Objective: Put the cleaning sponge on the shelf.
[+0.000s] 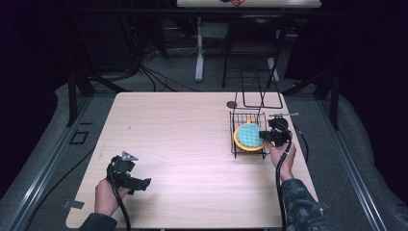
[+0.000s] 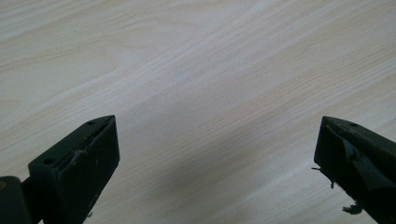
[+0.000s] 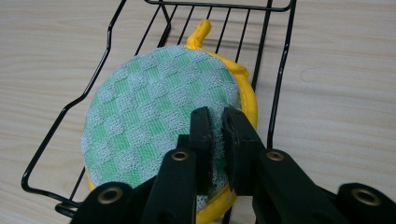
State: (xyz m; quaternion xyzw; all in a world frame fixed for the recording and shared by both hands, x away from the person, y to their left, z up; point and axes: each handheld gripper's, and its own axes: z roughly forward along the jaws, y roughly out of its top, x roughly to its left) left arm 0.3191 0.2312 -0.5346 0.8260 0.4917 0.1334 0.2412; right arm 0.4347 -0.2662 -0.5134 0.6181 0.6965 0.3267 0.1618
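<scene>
Right gripper (image 1: 266, 136), high view: reaches into wire rack (image 1: 235, 144) at the table's (image 1: 183, 144) right side, at the round green-and-yellow pad (image 1: 248, 137) lying in that rack. Left gripper (image 1: 142, 183) far left of rack, above bare wood.

Left gripper view: jaws spread wide, nothing between.

Right gripper view: jaws pinched narrow on pad's (image 3: 149, 121) edge inside rack (image 3: 280, 79).

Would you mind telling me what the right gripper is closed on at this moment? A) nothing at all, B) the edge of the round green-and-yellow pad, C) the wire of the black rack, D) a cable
B: in the right gripper view, the right gripper pinches the edge of the round pad lying in the black wire rack.
</scene>
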